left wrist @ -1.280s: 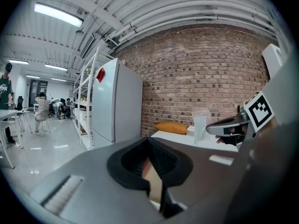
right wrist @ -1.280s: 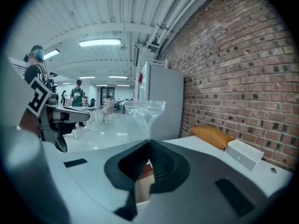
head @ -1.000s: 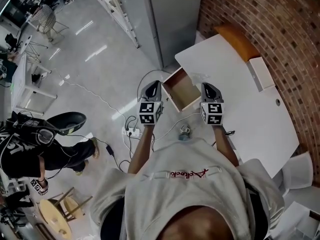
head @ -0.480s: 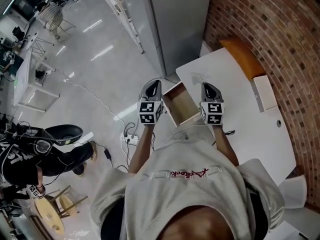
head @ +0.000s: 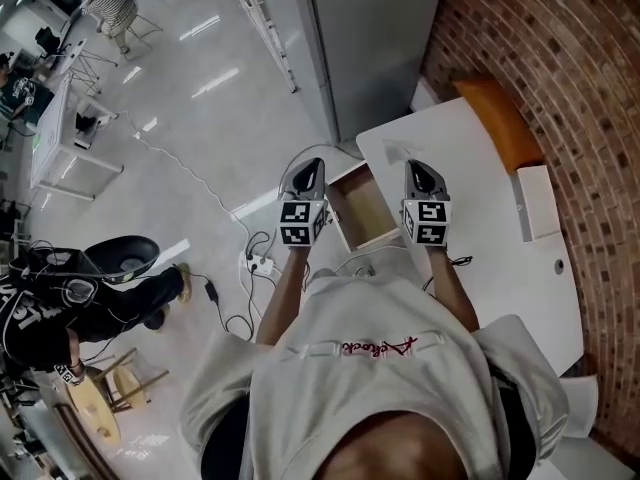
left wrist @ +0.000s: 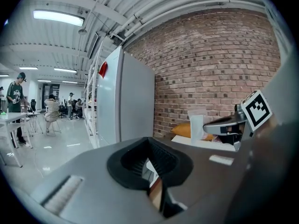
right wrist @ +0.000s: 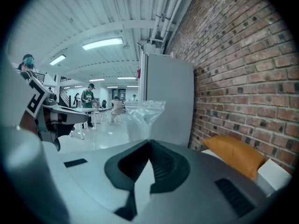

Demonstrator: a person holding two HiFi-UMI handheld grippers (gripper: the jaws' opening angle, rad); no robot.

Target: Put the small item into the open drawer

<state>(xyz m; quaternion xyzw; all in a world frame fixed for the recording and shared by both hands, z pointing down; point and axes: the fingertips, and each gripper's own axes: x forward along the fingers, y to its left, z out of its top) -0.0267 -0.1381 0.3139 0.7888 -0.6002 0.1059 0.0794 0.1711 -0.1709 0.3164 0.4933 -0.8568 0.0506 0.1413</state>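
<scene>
An open wooden drawer point(head: 362, 208) juts from the white table point(head: 490, 238), and my two grippers flank it. My right gripper point(head: 418, 171) hovers over the table's edge with its jaws shut. A clear plastic bag point(right wrist: 142, 118) stands upright from its tips and looks pinched there. The bag point(left wrist: 196, 125) also shows at that gripper's nose in the left gripper view. What is inside the bag cannot be made out. My left gripper point(head: 309, 171) hangs over the floor beside the drawer, its jaws shut on nothing.
A tall grey cabinet point(head: 370, 38) stands beyond the drawer. A brick wall point(head: 560, 58) runs along the table's far side. On the table lie an orange cushion point(head: 497, 123) and a white box point(head: 537, 203). A power strip with cables point(head: 255, 263) lies on the floor, and a person point(head: 70, 303) sits at left.
Both grippers have moved forward together, so the drawer and table have slid back toward me in the head view. The jaws look the same as before.
</scene>
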